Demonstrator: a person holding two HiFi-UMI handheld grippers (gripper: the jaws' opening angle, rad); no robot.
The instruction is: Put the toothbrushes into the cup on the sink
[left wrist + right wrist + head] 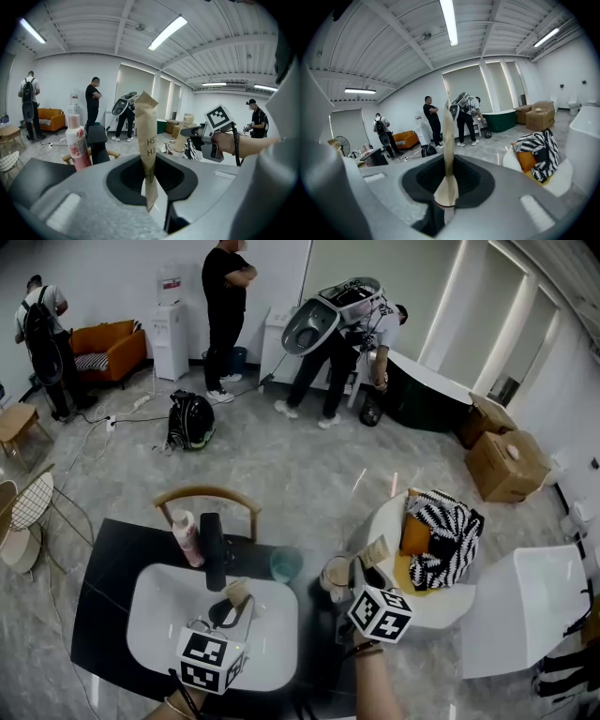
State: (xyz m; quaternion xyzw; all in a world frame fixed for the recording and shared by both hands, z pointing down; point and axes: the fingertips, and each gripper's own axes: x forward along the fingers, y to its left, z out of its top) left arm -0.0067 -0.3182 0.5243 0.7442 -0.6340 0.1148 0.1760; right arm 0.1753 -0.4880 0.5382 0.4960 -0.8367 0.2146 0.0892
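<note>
My left gripper hangs over the white sink basin, shut on a toothbrush in a tan paper wrapper that stands upright between the jaws. To the right my right gripper is shut on a second paper-wrapped toothbrush, which shows edge-on in the right gripper view. A teal cup stands on the black counter just behind the basin's right corner. A pale cup sits beside it, close to the left of the right gripper. The left gripper view also shows the right gripper.
A black faucet and a pink bottle stand behind the basin. A wooden chair is behind the counter. A round white table with a zebra-print bag is on the right. Several people stand far back.
</note>
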